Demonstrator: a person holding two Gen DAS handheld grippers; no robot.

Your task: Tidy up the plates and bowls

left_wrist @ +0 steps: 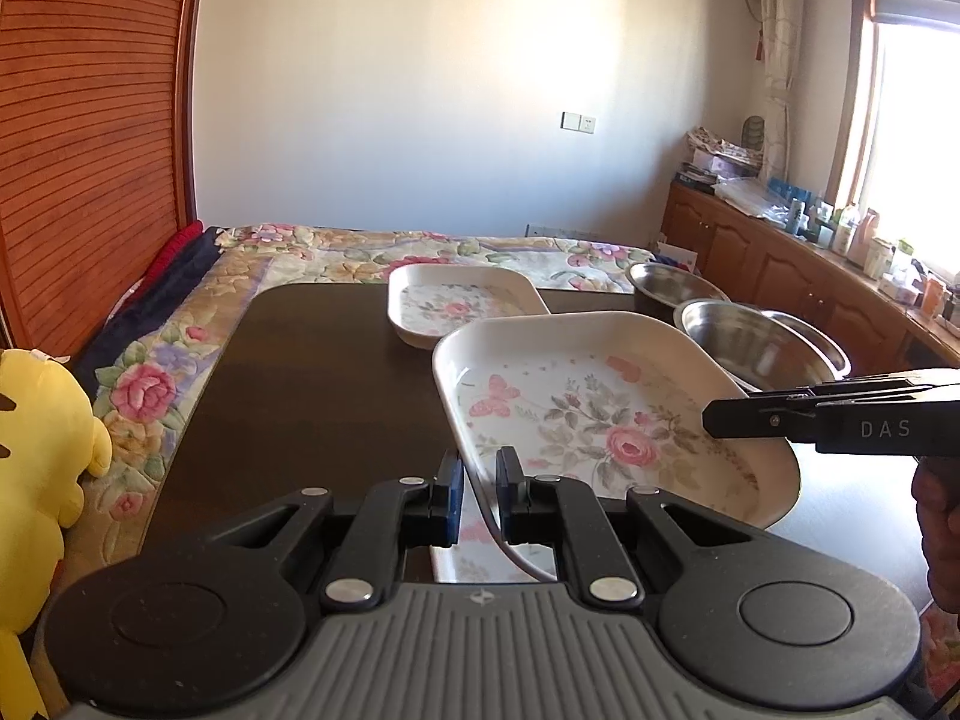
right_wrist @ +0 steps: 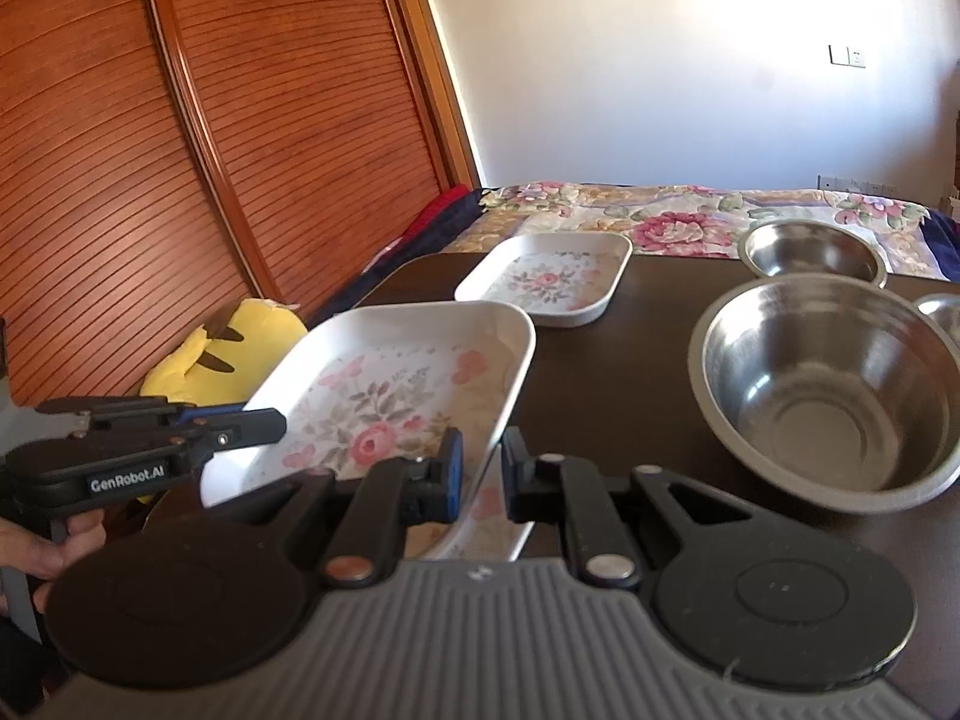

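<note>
Both claws grip the near floral plate (left_wrist: 600,420) by opposite rims, left claw (left_wrist: 478,495) and right claw (right_wrist: 482,474) pinched shut, holding it tilted above the dark bench (left_wrist: 300,390). Keep it level, then lower it squarely into the far floral plate (right_wrist: 549,279), clear of the steel bowls (right_wrist: 834,384).

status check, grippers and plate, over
Left gripper and right gripper both shut on near floral plate, lifted, tilted. Second plate ahead. Steel bowls right, clear.

Glossy floral plate (right_wrist: 390,384), shiny steel bowl (right_wrist: 834,396), dark smooth table (left_wrist: 312,372).
</note>
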